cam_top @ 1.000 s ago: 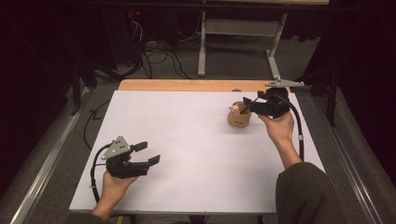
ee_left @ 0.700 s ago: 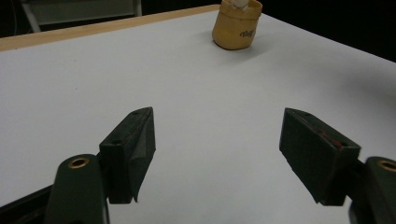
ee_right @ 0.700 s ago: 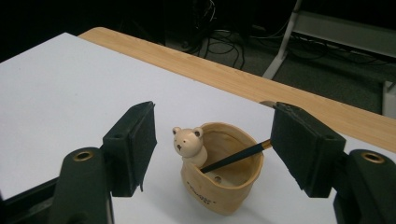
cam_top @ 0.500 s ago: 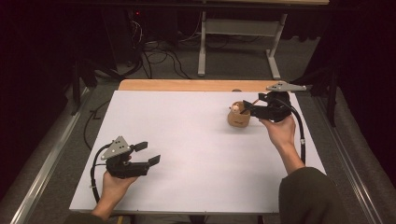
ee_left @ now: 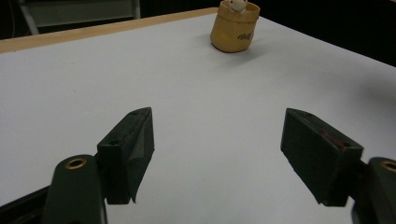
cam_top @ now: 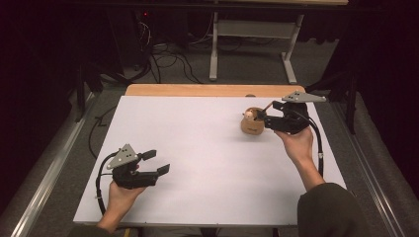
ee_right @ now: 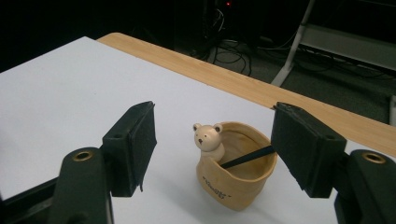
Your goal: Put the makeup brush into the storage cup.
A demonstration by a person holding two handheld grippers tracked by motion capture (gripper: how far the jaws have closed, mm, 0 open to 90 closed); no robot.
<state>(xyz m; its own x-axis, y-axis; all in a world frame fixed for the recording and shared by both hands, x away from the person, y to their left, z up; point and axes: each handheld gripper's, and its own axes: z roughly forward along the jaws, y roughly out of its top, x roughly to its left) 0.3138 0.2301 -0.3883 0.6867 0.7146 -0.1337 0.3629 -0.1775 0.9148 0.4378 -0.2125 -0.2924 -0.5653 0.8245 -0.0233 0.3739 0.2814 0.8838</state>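
The right gripper hovers with jaws apart beside the tan bear cup, which stands near the white table's far right edge with a dark stick already inside; the left gripper, also spread, waits empty well apart; what remains is unclear.

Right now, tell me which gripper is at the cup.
The right gripper, open beside the tan cup near the table's far edge. The left gripper is open over bare table, far away.
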